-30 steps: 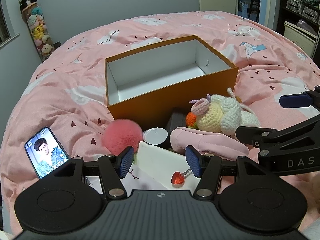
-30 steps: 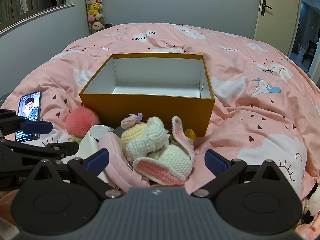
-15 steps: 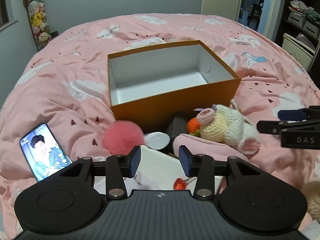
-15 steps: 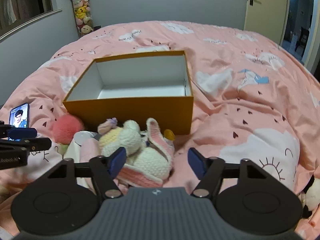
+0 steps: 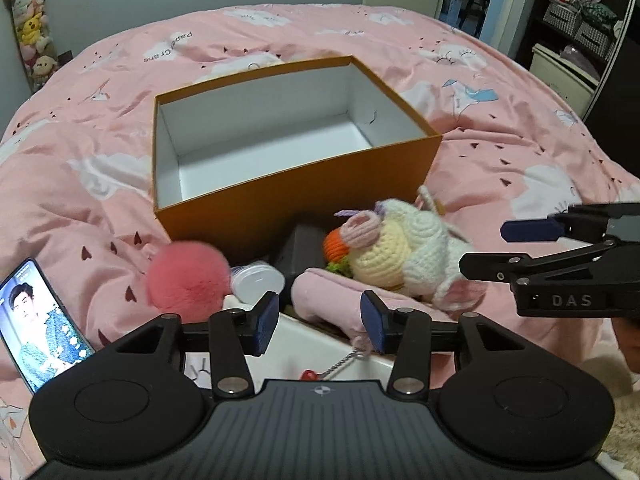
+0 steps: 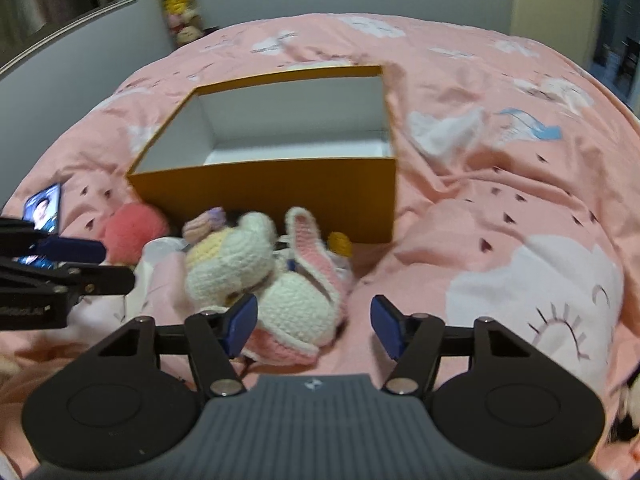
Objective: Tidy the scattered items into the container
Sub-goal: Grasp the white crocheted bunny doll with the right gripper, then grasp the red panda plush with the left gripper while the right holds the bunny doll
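Observation:
An open orange box [image 5: 304, 196] with a white inside stands empty on the pink bed; it also shows in the right wrist view [image 6: 280, 192]. In front of it lie a crocheted bunny [image 5: 404, 256] [image 6: 264, 276], a pink pompom [image 5: 188, 276] [image 6: 134, 228], a pink pouch [image 5: 332, 300], a white round lid [image 5: 258, 280] and a dark block [image 5: 300, 248]. My left gripper [image 5: 318, 322] is open just above the pouch. My right gripper [image 6: 314, 322] is open, with the bunny's lower part between its fingers [image 6: 240, 320].
A lit phone [image 5: 38, 320] lies on the bed at the left. A white flat item [image 5: 316, 352] with a red charm on a chain [image 5: 308, 374] lies under my left gripper. Shelves with baskets [image 5: 580, 20] stand at the far right.
Both grippers have moved closer to the pile in front of the box. The right gripper now has the bunny partly between its open fingers. The items have not moved.

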### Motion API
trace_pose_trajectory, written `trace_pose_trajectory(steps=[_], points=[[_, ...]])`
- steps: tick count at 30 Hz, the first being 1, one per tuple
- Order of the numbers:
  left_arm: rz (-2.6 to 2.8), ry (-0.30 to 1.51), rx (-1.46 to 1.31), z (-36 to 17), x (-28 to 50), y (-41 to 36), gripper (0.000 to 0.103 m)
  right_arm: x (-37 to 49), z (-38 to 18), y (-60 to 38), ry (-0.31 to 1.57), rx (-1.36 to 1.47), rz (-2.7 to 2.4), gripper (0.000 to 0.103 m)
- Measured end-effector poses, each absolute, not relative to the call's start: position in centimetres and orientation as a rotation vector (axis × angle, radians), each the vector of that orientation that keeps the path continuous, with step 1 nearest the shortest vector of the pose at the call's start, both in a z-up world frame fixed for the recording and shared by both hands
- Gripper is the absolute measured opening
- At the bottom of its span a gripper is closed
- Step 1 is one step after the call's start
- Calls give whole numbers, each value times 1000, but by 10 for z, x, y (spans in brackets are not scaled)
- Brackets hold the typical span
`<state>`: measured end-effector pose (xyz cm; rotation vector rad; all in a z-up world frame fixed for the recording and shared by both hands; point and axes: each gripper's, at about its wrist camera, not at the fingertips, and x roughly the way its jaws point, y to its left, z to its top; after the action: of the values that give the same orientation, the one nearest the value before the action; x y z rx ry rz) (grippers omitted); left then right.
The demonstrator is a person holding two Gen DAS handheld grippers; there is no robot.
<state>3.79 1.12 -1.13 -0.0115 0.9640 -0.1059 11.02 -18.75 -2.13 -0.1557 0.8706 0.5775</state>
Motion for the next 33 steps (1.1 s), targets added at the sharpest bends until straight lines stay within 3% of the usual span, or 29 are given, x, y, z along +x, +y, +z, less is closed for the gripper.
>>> trace_pose_trajectory(steps=[14, 18, 33], points=[[-84, 1002, -15, -32, 45, 19, 53, 118, -46, -122, 830, -402, 726, 66], [-75, 991, -13, -35, 47, 20, 53, 118, -47, -123, 821, -384, 732, 61], [-87, 909, 25, -18, 37, 16, 53, 120, 6, -167, 718, -292, 578, 58]])
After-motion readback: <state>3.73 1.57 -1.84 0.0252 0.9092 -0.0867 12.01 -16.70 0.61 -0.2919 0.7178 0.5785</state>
